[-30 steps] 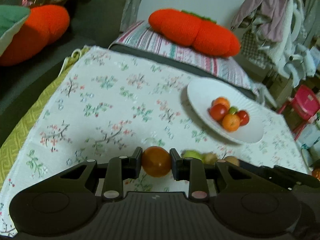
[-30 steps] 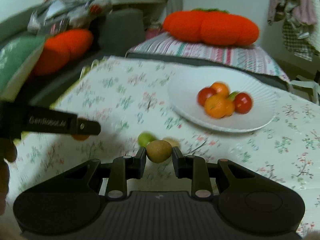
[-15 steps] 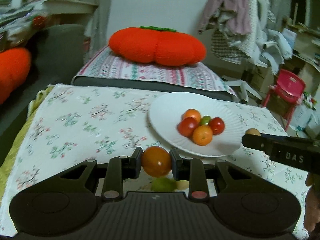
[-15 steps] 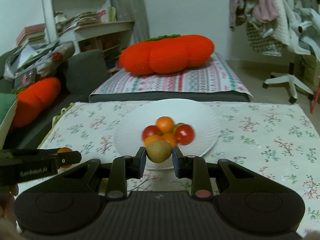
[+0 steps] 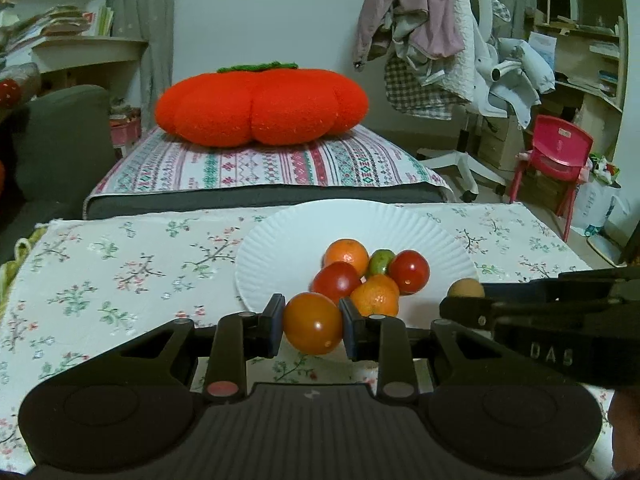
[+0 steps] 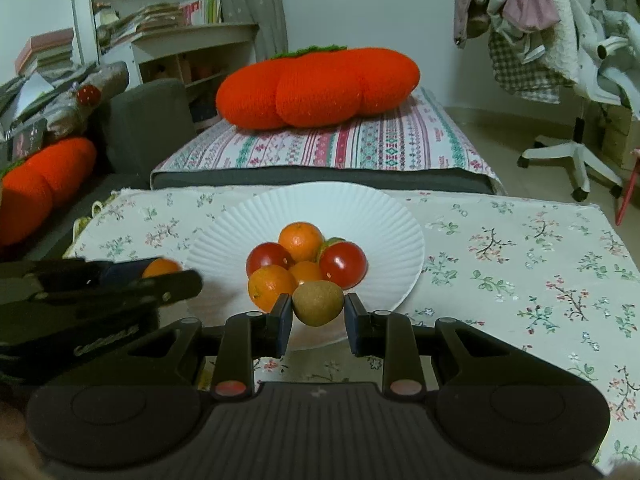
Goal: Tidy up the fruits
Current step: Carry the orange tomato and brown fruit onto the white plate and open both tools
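My left gripper is shut on an orange tomato and holds it just before the near rim of the white paper plate. My right gripper is shut on a brown kiwi over the plate's near rim. The plate holds several fruits: oranges, red tomatoes and a green fruit. The right gripper also shows in the left wrist view with the kiwi. The left gripper shows in the right wrist view.
The plate lies on a floral tablecloth. Behind the table is a striped cushion with an orange pumpkin pillow. A red chair and an office chair with clothes stand to the right.
Both grippers have moved toward the plate with their fruits in them and now sit side by side at its near rim. The fruits left lying on the cloth are out of view.
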`<state>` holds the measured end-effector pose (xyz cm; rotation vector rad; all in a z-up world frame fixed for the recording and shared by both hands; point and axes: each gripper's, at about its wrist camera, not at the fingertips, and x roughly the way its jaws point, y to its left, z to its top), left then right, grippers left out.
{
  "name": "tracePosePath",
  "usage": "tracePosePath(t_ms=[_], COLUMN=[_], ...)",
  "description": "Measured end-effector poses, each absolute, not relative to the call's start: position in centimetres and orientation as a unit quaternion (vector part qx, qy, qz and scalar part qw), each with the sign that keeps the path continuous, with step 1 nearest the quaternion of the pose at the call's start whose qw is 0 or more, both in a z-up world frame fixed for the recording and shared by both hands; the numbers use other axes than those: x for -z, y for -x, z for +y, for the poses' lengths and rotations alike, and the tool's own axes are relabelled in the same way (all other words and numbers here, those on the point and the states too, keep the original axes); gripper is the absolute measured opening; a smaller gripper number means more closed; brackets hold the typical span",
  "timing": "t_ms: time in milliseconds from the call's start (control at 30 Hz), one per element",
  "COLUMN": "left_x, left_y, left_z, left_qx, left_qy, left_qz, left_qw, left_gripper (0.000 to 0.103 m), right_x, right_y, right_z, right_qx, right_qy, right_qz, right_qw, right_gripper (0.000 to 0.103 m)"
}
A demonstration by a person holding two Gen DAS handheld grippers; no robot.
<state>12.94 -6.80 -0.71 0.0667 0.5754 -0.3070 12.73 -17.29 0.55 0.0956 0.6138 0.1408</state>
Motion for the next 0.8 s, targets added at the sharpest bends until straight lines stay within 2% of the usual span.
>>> tracePosePath(t_ms=[600,800], left_x=[1.4,1.4], left_y=[-13.1,-12.9], left_z=[-6.8,-6.8], left_qx=[0.151,0.149], left_qy=[-0.039,-0.044], left_qz=[0.290,0.291], left_qw=[0.944,0.944], left_gripper=[0.027,0.040], right_x=[0.2,0.0], right_y=[-13.7,-13.7], right_z=[-16.4,-16.5], right_qx=[-0.066,-0.060], right_qy=[-0.029,-0.031], right_qz=[0.317,0.313], right_qw=[0.946,0.947], right_gripper=[0.025,0.027])
